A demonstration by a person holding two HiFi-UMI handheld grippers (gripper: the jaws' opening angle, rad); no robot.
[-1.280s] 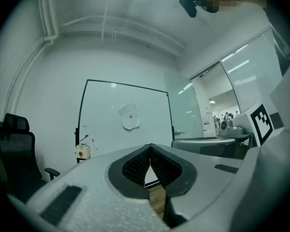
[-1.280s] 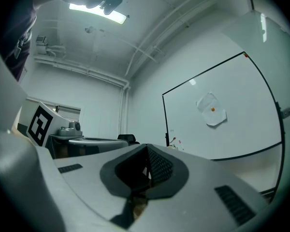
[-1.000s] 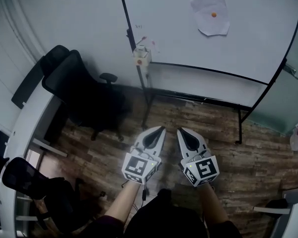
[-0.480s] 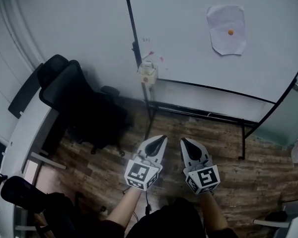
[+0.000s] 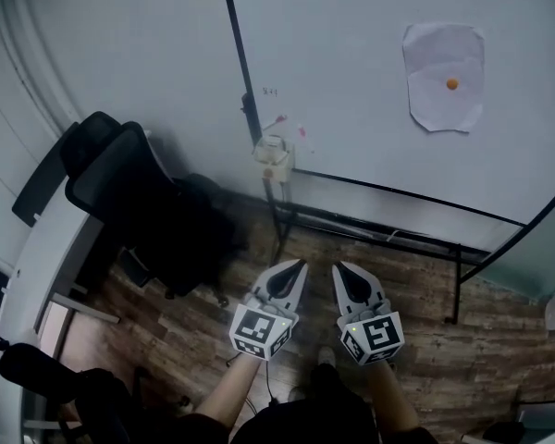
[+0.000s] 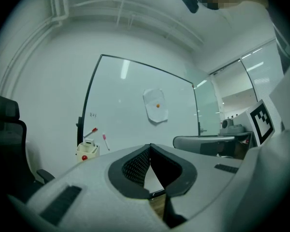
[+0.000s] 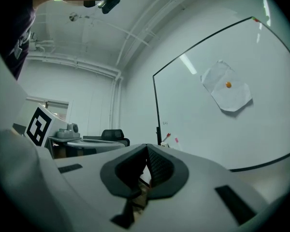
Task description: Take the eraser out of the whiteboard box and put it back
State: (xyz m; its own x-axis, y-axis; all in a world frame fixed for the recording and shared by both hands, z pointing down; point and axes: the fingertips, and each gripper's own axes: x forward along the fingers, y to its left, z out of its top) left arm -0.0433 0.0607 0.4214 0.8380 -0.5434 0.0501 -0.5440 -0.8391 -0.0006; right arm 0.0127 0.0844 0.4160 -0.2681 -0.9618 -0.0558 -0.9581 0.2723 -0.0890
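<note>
A small cream box (image 5: 272, 155) hangs on the left frame post of the whiteboard (image 5: 370, 72), with two red-capped markers beside it. In the left gripper view the box (image 6: 87, 150) shows a red dot on its front and a white block standing up inside; I cannot tell whether that is the eraser. My left gripper (image 5: 294, 267) and right gripper (image 5: 339, 268) are held side by side over the wooden floor, well short of the box and pointing level at the board. Both are shut and empty, as the left gripper (image 6: 150, 147) and right gripper (image 7: 146, 147) views show.
A black office chair (image 5: 139, 202) stands left of the box, next to a white desk (image 5: 37, 257). The whiteboard's black stand rails (image 5: 379, 229) run low across the floor ahead. A paper sheet (image 5: 444, 77) with an orange magnet hangs on the board.
Both grippers and the head have moved together toward the whiteboard; the board and its paper sheet now sit lower and larger in view. The jaws stay shut.
</note>
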